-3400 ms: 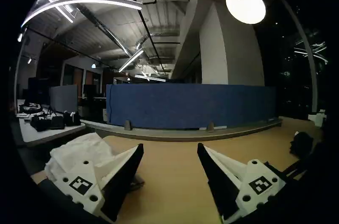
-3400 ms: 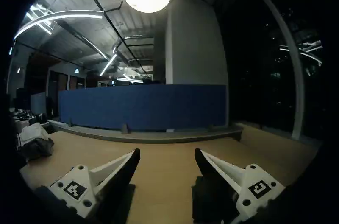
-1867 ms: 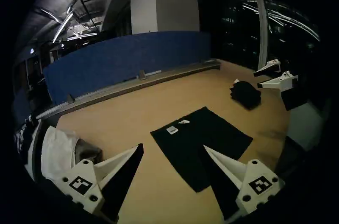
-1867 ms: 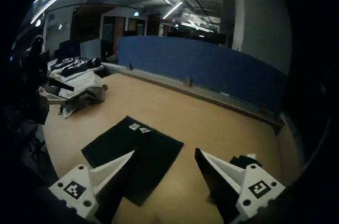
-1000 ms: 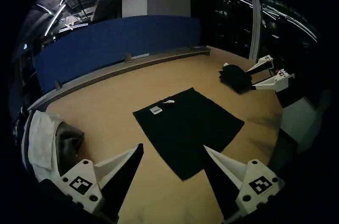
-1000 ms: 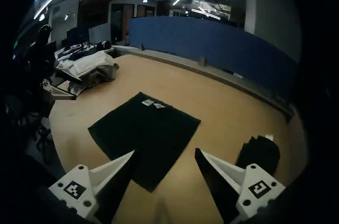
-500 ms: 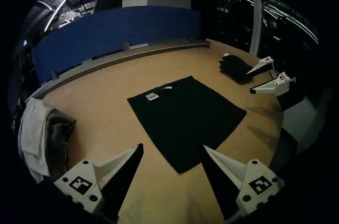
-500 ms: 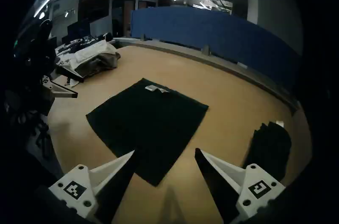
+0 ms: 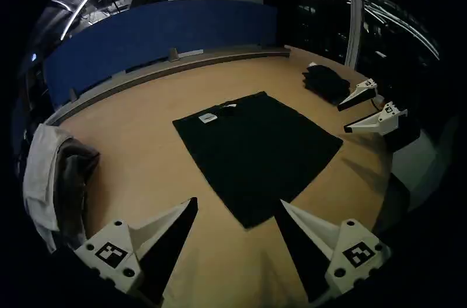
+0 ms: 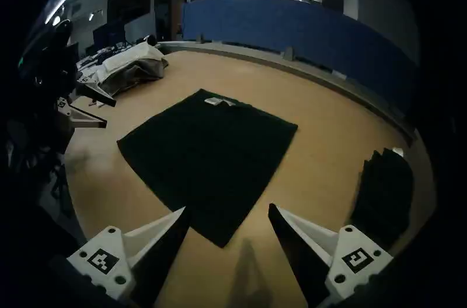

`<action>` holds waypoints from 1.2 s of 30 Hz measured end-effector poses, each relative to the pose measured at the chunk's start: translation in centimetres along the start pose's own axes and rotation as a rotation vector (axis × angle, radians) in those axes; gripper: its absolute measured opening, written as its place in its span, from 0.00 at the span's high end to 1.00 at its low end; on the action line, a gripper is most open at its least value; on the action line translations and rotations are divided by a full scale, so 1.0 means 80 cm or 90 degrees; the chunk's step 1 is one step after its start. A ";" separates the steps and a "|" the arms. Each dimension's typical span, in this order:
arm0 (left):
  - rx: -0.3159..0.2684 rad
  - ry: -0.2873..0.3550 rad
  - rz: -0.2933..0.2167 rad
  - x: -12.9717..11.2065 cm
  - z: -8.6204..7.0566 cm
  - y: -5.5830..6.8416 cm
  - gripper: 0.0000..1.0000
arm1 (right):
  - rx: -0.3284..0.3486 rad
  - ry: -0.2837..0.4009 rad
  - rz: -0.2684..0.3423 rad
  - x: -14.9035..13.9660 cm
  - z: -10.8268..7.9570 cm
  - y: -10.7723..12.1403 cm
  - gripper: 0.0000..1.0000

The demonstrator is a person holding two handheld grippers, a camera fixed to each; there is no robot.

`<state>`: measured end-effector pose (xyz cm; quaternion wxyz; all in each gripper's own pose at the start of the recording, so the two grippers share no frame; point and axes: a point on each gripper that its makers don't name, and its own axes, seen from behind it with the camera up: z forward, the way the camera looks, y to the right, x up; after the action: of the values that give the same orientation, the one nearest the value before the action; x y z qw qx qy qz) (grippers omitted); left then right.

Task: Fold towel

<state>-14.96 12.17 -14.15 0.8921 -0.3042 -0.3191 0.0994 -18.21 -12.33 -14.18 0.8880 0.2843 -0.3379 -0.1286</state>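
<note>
Towel (image 9: 257, 147) lies flat on worktop (image 9: 146, 139) for folding; both tongs (image 9: 236, 244) (image 10: 227, 238) hover released, empty, above its near corners.

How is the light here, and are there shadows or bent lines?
Left gripper view: dim; the dark towel shows almost no texture, and the blue divider bows from fisheye. Right gripper view: equally dim; a soft shadow lies on the table near the towel's closest corner.

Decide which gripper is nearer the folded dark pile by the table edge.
Right. The right gripper hovers just beside the folded dark pile; the left gripper is across the spread black towel from it.
</note>
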 end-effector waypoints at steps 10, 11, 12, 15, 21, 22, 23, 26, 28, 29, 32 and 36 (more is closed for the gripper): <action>0.002 -0.002 -0.002 -0.003 0.000 -0.002 0.06 | 0.006 -0.020 -0.003 -0.018 0.006 -0.006 0.00; 0.002 -0.002 -0.002 -0.003 -0.001 -0.002 0.06 | 0.007 -0.023 -0.003 -0.021 0.007 -0.007 0.00; 0.002 -0.002 -0.003 -0.003 -0.001 -0.002 0.06 | 0.008 -0.026 -0.003 -0.024 0.007 -0.009 0.00; 0.001 -0.002 -0.004 -0.003 -0.001 -0.002 0.06 | 0.009 -0.036 -0.001 -0.033 0.010 -0.011 0.05; 0.000 -0.002 -0.002 -0.002 -0.002 -0.001 0.06 | 0.018 -0.062 0.005 -0.047 0.012 -0.016 0.23; -0.001 -0.002 -0.002 -0.002 -0.002 -0.001 0.06 | 0.015 -0.064 0.006 -0.048 0.012 -0.015 0.26; -0.001 -0.002 -0.001 -0.001 -0.002 -0.001 0.06 | 0.011 -0.067 0.008 -0.050 0.013 -0.014 0.28; -0.001 -0.002 -0.001 0.000 -0.002 -0.001 0.06 | 0.011 -0.073 0.014 -0.052 0.013 -0.014 0.36; -0.001 -0.001 -0.002 0.001 -0.002 -0.001 0.06 | 0.016 -0.078 0.018 -0.054 0.013 -0.016 0.43; -0.001 -0.001 -0.002 0.001 -0.002 -0.002 0.06 | 0.021 -0.081 0.020 -0.055 0.014 -0.017 0.46; -0.001 -0.001 -0.003 0.001 -0.001 -0.002 0.06 | 0.025 -0.086 0.021 -0.057 0.014 -0.020 0.54; -0.003 -0.001 -0.004 0.002 -0.001 -0.002 0.06 | 0.022 -0.093 0.016 -0.060 0.015 -0.019 0.62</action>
<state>-14.76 12.06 -14.03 0.8915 -0.3051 -0.3207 0.0963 -22.60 -12.07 -16.89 0.8574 0.2850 -0.4076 -0.1320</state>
